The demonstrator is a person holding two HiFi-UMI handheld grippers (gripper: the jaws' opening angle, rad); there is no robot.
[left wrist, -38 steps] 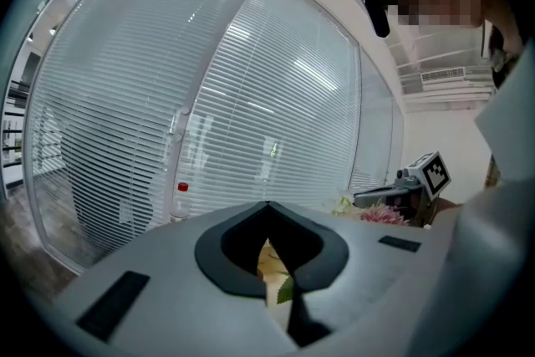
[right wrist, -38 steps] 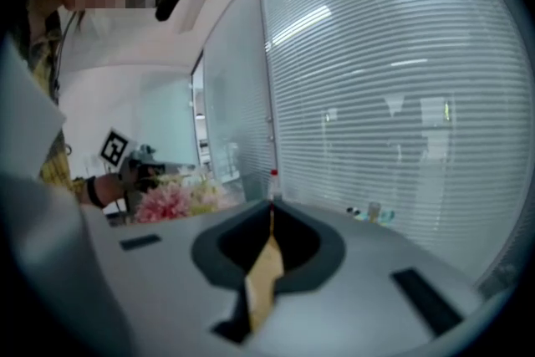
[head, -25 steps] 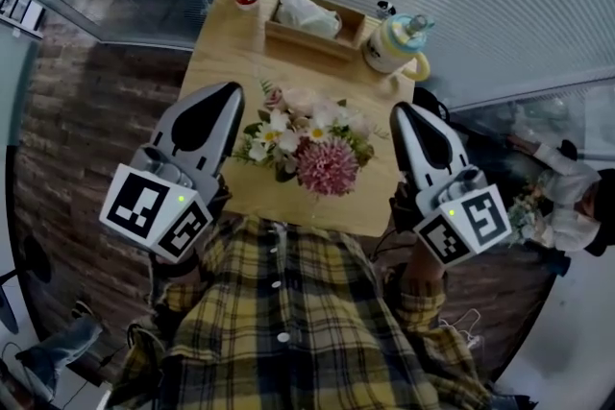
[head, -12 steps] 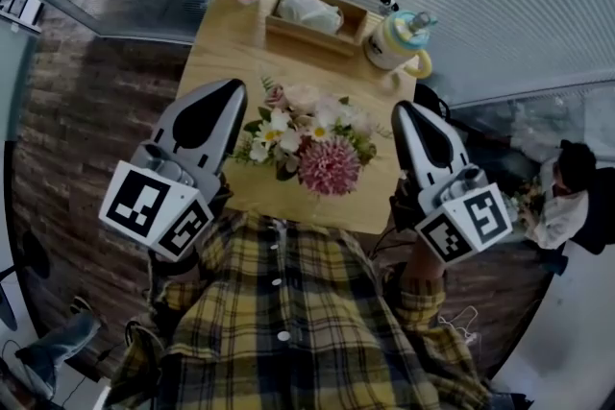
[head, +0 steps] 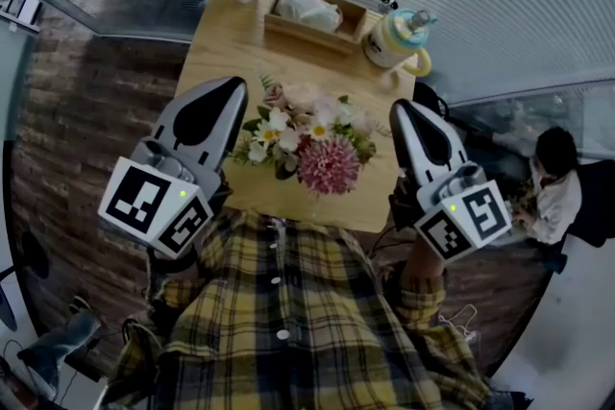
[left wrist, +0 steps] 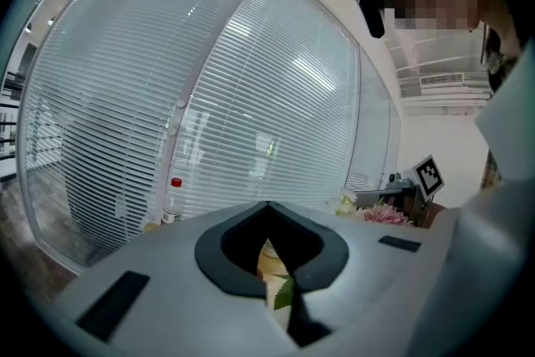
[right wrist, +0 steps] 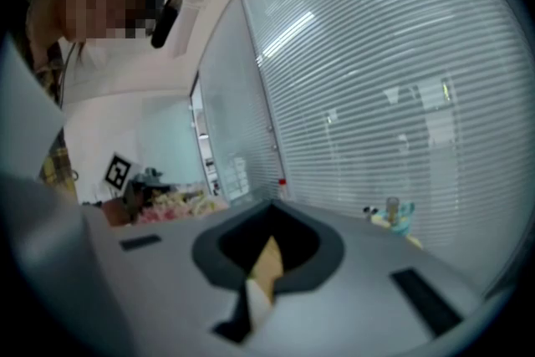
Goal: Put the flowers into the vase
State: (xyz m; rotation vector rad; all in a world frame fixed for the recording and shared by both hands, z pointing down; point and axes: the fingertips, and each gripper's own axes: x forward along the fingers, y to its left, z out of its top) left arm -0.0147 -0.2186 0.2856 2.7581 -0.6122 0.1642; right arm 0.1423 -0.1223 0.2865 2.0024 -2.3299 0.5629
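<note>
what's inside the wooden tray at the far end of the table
The wooden tray holds a crumpled white bundle, maybe tissue or plastic. It covers most of the tray floor, so anything beneath it cannot be seen.

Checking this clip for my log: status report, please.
Left gripper and right gripper shut, empty, flanking flowers. Flowers bunched on table, untouched; vase not made out. Nothing in the way.

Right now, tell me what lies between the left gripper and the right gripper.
The flowers, on the wooden table, lie between the left gripper and the right gripper. The head view shows this.
</note>
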